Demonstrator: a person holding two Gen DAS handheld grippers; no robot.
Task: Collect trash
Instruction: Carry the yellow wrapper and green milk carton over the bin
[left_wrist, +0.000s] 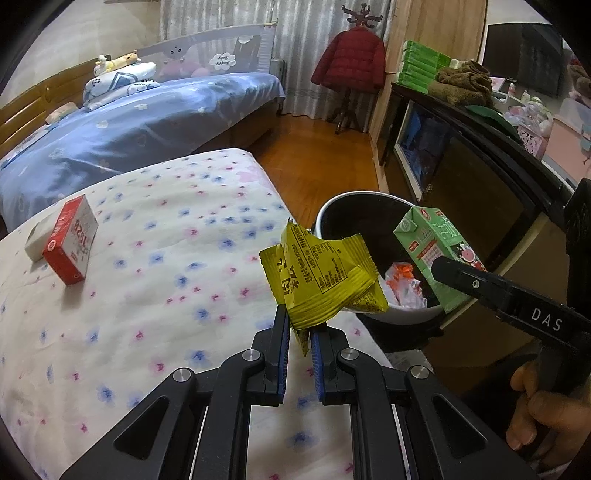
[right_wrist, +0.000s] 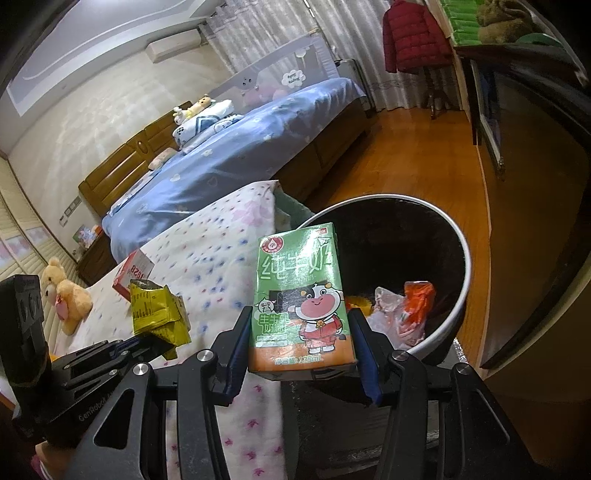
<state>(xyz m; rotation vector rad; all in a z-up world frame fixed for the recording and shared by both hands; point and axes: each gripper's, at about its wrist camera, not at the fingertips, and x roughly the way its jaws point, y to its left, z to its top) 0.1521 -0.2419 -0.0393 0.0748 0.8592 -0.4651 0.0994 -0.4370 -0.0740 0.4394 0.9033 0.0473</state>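
A yellow wrapper (left_wrist: 321, 277) is pinched between the left fingers (left_wrist: 298, 332) and a green carton (right_wrist: 301, 302) between the right fingers (right_wrist: 301, 343), just short of the part-filled bin (right_wrist: 458, 258), while a red box (left_wrist: 72, 240) is left on the bed (left_wrist: 166, 258).

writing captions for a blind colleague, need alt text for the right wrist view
The right gripper clamps an upright green milk carton at the rim of a black-lined trash bin holding wrappers. To its left, the left gripper holds a crumpled yellow wrapper over a floral bedspread.
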